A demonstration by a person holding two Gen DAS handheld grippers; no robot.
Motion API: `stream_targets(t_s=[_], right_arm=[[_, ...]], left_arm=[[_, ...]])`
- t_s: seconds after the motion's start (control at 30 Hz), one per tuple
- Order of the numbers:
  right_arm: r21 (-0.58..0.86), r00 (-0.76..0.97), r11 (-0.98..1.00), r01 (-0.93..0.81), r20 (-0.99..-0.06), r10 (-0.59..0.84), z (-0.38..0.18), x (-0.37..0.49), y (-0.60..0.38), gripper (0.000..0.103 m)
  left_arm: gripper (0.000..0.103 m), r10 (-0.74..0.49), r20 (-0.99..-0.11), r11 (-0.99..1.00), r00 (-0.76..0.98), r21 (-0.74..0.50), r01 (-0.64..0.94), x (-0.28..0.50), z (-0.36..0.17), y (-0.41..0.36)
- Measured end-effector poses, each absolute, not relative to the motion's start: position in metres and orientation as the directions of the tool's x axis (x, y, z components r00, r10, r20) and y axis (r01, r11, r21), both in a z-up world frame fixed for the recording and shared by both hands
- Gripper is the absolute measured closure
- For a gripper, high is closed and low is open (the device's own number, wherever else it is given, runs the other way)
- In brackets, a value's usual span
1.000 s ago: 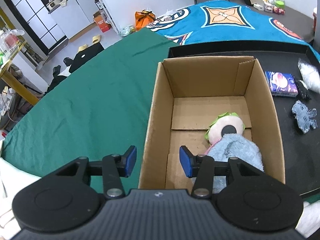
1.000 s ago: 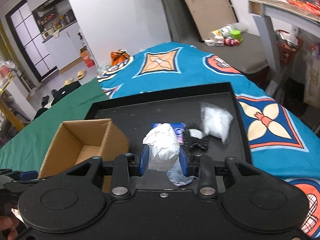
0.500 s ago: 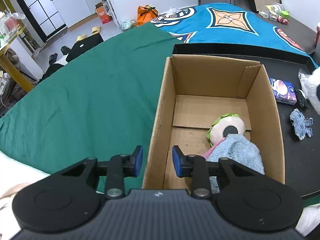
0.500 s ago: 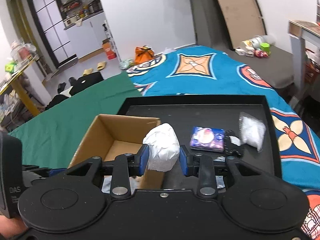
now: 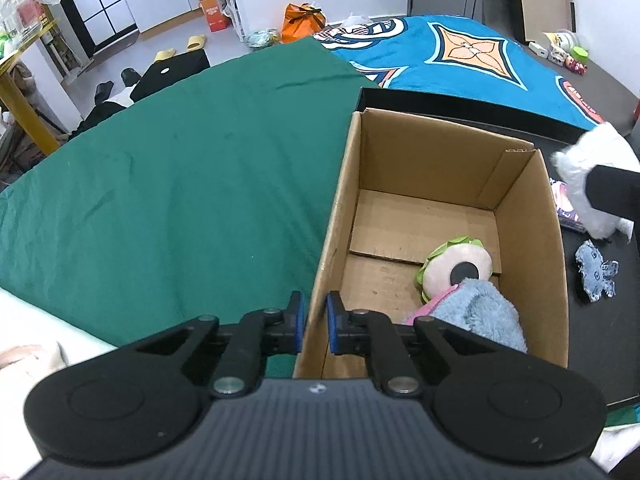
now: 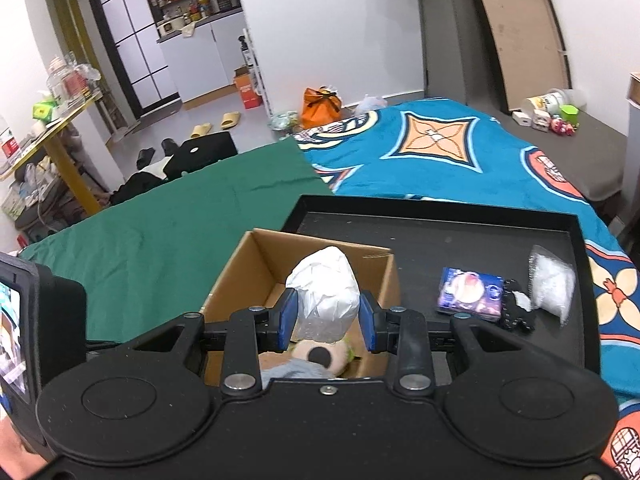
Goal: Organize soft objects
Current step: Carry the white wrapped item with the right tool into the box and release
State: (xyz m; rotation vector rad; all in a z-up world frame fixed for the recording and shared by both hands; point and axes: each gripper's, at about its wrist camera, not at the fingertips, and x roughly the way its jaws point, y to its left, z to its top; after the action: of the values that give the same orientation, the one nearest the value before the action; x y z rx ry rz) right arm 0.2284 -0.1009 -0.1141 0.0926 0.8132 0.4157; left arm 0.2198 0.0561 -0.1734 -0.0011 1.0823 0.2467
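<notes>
An open cardboard box (image 5: 424, 148) stands on the black tray (image 6: 480, 236). Inside lie a pink and green plush with a black dot (image 5: 456, 264) and a fluffy light blue cloth (image 5: 476, 312). My left gripper (image 5: 316, 320) is shut on the box's near left wall. My right gripper (image 6: 328, 316) is shut on a white soft bundle (image 6: 326, 292) and holds it above the box (image 6: 256, 276); the bundle also shows at the right edge of the left wrist view (image 5: 592, 160).
On the tray right of the box lie a purple packet (image 6: 470, 290), a black item (image 6: 516, 312), a clear plastic bag (image 6: 552, 280) and a small blue denim scrap (image 5: 596, 272). Green cloth (image 5: 180, 184) covers the surface to the left, a blue patterned cloth (image 6: 440, 152) behind.
My left gripper closed onto the box's left wall. My right gripper carried the white bundle left from over the tray to above the box.
</notes>
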Motion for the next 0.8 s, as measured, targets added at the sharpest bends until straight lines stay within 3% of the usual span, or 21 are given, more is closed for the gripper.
stream_targets(t_s=[0.1, 0.17, 0.2, 0.8], right_arm=[[0.268, 0.577, 0.897, -0.350, -0.693, 0.432, -0.113, 0.228, -0.092, 0.068], [0.289, 0.564, 0.884, -0.366, -0.687, 0.458, -0.113, 0.226, -0.088, 0.047], [0.286, 0.567, 0.884, -0.369, -0.685, 0.458, -0.112, 0.225, -0.087, 0.044], [0.245, 0.586, 0.928, -0.279, -0.722, 0.367, -0.128, 0.224, -0.125, 0.044]], left_arm=[[0.092, 0.188, -0.874, 0.973, 0.448, 0.105, -0.203, 0.220, -0.173, 0.058], [0.092, 0.178, -0.875, 0.974, 0.450, 0.092, -0.208, 0.219, -0.173, 0.061], [0.092, 0.173, -0.876, 0.974, 0.451, 0.085, -0.210, 0.218, -0.173, 0.062], [0.092, 0.156, -0.876, 0.975, 0.456, 0.062, -0.215, 0.218, -0.172, 0.066]])
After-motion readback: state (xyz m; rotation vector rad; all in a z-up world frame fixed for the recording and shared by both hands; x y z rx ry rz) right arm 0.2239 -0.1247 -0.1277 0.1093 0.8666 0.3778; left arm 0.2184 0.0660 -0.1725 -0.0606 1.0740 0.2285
